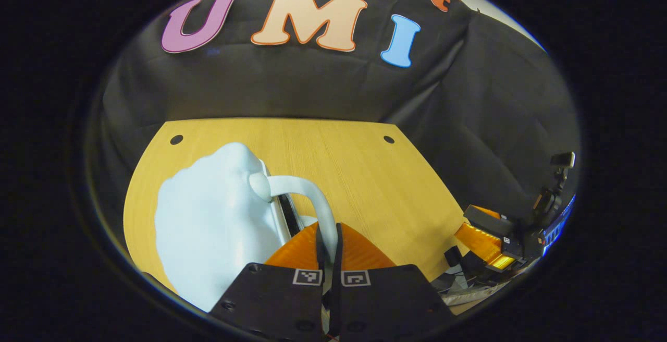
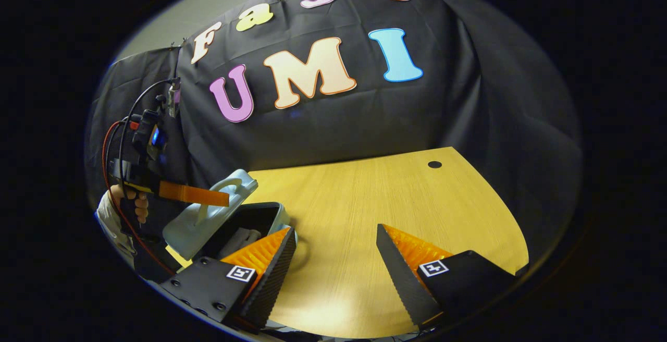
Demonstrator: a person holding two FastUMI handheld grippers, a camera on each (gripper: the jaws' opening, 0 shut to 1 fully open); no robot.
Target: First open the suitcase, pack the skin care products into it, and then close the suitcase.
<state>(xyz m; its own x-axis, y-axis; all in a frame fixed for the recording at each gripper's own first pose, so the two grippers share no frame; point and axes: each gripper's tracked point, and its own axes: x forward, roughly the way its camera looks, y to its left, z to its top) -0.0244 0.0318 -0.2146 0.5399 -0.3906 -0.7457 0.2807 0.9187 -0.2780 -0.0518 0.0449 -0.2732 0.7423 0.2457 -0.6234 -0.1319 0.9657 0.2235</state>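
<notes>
A pale blue suitcase (image 1: 208, 227) stands partly open on a yellow wooden table (image 1: 354, 175), its lid tilted up and held by the left gripper (image 1: 328, 251), whose fingers are pressed together on the lid's white handle (image 1: 312, 196). In the left gripper view the handle arches up and away from the fingers, its long axis running roughly along their line, with the lid's outer shell bulging to the left of them.

In the right gripper view, the suitcase (image 2: 208, 217) sits at the left edge of the table (image 2: 365, 211), its dark interior showing beneath the raised lid, with something pale inside that is too small to identify. The left gripper (image 2: 208, 195) reaches in from the left, gripped by a hand (image 2: 133, 204) in a light sleeve. The right gripper (image 2: 336, 264) hovers low over bare tabletop with its fingers spread wide and nothing between them; the suitcase lies just beyond its left finger.

The lid appears about halfway through its swing. Whichever way it moves next, it pivots on the hinge at the far side from the handle, so the left gripper, already on the handle, looks placed to carry it. The right gripper is close by and free.
</notes>
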